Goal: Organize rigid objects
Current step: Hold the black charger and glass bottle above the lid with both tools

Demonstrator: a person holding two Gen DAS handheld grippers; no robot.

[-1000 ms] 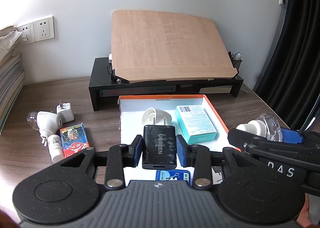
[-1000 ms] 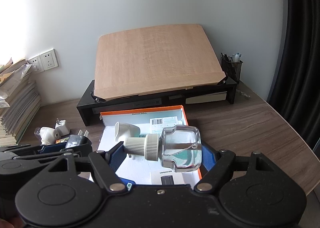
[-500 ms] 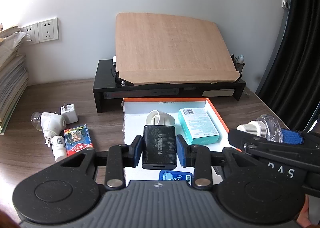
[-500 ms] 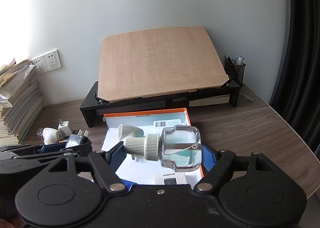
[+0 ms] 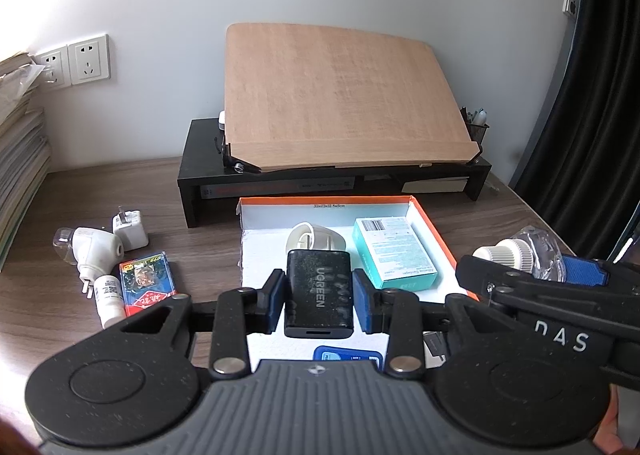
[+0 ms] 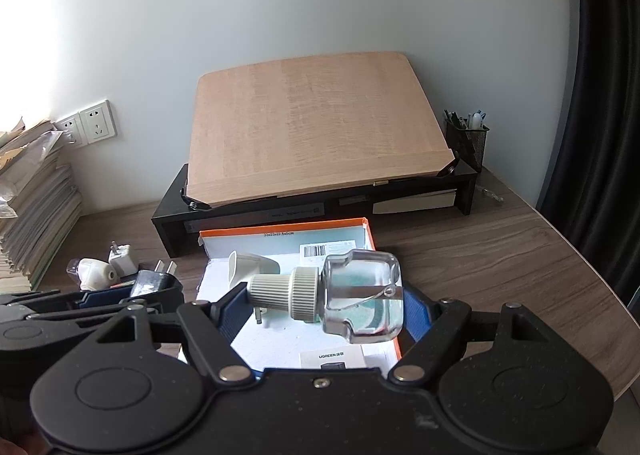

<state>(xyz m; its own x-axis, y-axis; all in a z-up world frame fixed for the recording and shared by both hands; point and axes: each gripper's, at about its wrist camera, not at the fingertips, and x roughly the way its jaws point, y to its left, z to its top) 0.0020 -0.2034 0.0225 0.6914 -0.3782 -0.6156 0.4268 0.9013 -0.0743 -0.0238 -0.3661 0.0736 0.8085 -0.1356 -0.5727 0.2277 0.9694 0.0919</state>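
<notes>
left gripper [image 5: 319, 295] is clamping the stiff black charger [image 5: 319, 291] by its flat sides; right gripper [image 6: 318, 305] is pinching the slippery clear bottle [image 6: 344, 299] end to end over the box [image 6: 288, 224]

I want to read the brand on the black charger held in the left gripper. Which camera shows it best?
The left wrist view: the black charger sits centred between the left gripper pads, its UGREEN lettering facing the camera. The right wrist view shows only a glimpse of one end and its plug prongs at the left edge, no lettering.
</notes>
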